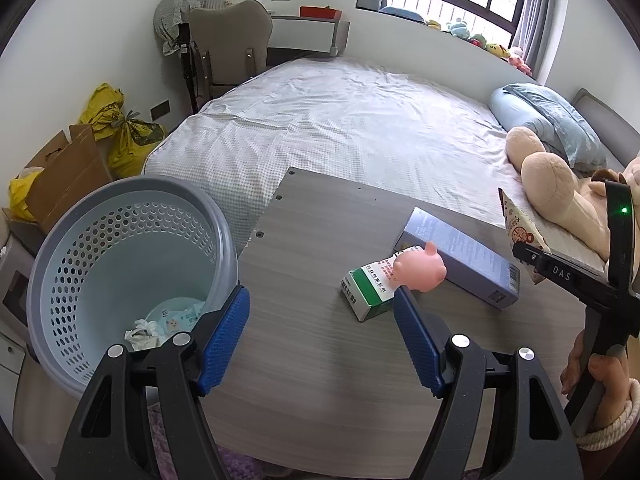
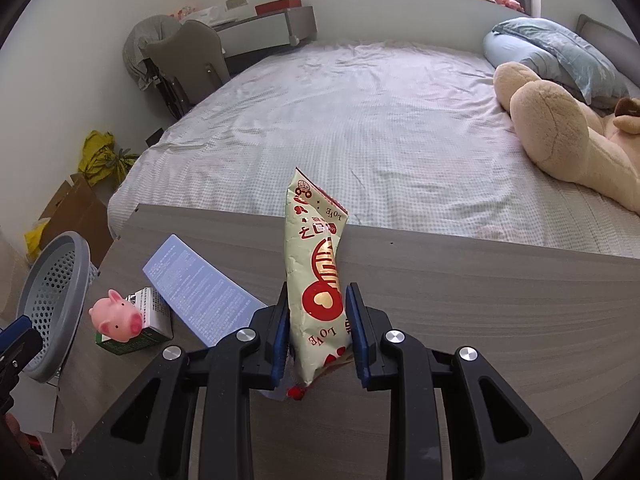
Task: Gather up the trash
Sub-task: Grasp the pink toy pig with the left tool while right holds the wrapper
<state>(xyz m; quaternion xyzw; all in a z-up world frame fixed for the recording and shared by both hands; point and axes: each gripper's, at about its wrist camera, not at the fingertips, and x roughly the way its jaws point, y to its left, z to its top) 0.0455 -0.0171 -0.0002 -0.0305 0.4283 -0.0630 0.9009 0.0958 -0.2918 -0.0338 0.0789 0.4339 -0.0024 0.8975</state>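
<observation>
Blue-padded fingers (image 2: pixel 280 332) of the right gripper (image 2: pixel 317 330) pinch a cream snack wrapper (image 2: pixel 316 272) upright above the grey table (image 2: pixel 480 312). Left gripper (image 1: pixel 320 312) hangs wide apart and empty beside the perforated wastebasket (image 1: pixel 80 240), which stands off the table's left edge, near the pink pig toy (image 1: pixel 420 268) on a green box (image 1: pixel 368 292).

Glossy wrapper (image 2: pixel 316 280), matt woodgrain table (image 2: pixel 480 320), perforated plastic basket (image 1: pixel 132 248).

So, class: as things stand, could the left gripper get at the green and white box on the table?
Probably yes. The left gripper is open and empty, and the green and white box lies just ahead of its fingertips. However, the pink pig toy rests on the box and may topple.
</observation>
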